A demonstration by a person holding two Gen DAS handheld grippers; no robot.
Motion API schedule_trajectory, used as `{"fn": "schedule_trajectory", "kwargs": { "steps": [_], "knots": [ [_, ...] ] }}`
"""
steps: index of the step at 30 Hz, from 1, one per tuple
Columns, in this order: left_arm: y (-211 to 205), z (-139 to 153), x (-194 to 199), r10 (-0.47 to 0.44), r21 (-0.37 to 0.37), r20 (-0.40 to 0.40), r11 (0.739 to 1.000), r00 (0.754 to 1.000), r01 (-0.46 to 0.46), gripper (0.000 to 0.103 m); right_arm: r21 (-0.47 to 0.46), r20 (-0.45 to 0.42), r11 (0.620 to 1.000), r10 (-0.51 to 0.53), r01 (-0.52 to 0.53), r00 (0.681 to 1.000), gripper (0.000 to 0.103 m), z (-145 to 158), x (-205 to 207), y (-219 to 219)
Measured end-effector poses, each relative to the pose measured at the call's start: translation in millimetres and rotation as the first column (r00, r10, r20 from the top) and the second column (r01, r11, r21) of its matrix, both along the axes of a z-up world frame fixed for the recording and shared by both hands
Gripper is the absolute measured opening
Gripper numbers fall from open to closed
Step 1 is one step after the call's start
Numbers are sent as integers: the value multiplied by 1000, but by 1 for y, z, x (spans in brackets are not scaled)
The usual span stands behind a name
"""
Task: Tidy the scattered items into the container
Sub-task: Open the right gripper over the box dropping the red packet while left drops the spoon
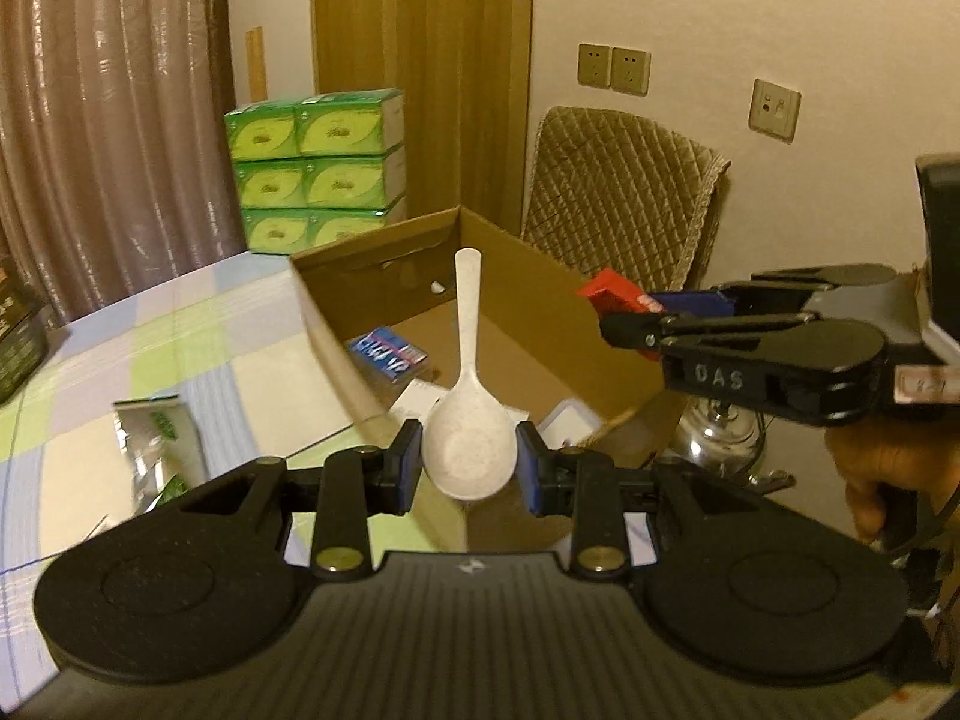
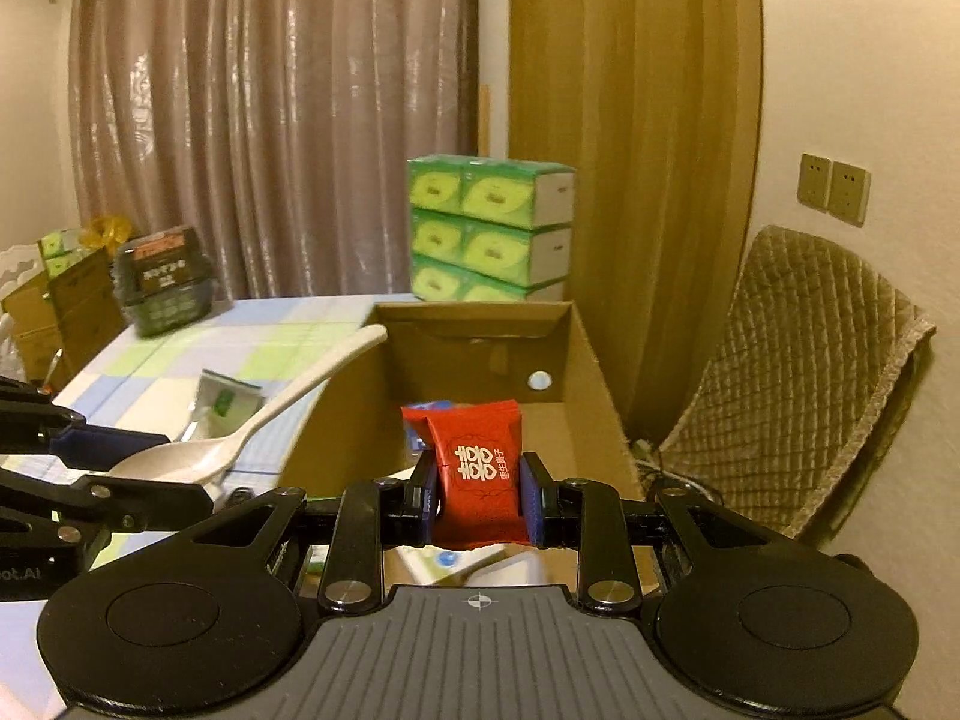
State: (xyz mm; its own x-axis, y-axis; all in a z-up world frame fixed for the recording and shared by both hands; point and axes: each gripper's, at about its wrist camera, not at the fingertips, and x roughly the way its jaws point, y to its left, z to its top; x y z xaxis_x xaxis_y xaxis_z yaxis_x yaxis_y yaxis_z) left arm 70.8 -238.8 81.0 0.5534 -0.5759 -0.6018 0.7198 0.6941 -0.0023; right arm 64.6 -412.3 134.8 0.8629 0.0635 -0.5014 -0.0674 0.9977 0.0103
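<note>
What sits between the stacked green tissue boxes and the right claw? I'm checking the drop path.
In the right wrist view, the open brown cardboard box lies between the green tissue boxes and the right claw, which grips a red packet.

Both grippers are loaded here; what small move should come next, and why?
Probably open the right gripper: its red packet already hangs over the open cardboard box, so it should drop inside. The left gripper, holding the white spoon at the box's near edge, likely needs to reach further in.
</note>
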Motion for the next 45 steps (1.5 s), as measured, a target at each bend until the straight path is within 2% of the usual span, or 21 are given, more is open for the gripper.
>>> {"fn": "schedule_trajectory", "kwargs": {
  "steps": [13, 27, 31, 32, 34, 44, 45],
  "knots": [
    [-51, -11, 28, -39, -5, -18, 999, 999, 39, 27, 17, -15, 1000, -24, 24, 1000, 25, -10, 27, -28],
    [-67, -22, 48, -28, -10, -40, 1000, 999, 27, 27, 23, -39, 999, -37, 38, 999, 25, -23, 40, -39],
    [-73, -24, 50, -22, 21, -37, 1000, 999, 23, 30, 23, -45, 999, -38, 40, 998, 25, -24, 41, -38],
    [-73, -25, 49, -17, 31, -24, 999, 1000, 18, 39, 23, -46, 999, -38, 39, 998, 25, -24, 41, -38],
    [-72, -25, 48, -19, 41, -7, 999, 1000, 19, 39, 22, -47, 999, -37, 38, 998, 25, -24, 40, -38],
    [-37, -26, 45, 55, 13, -31, 998, 998, -55, 39, 38, -42, 999, -6, 8, 999, 26, -21, 42, -30],
    [-33, -27, 45, 62, 14, -33, 998, 997, -62, 39, 49, -33, 999, 8, -7, 999, 31, -20, 42, -29]
  ]
}}
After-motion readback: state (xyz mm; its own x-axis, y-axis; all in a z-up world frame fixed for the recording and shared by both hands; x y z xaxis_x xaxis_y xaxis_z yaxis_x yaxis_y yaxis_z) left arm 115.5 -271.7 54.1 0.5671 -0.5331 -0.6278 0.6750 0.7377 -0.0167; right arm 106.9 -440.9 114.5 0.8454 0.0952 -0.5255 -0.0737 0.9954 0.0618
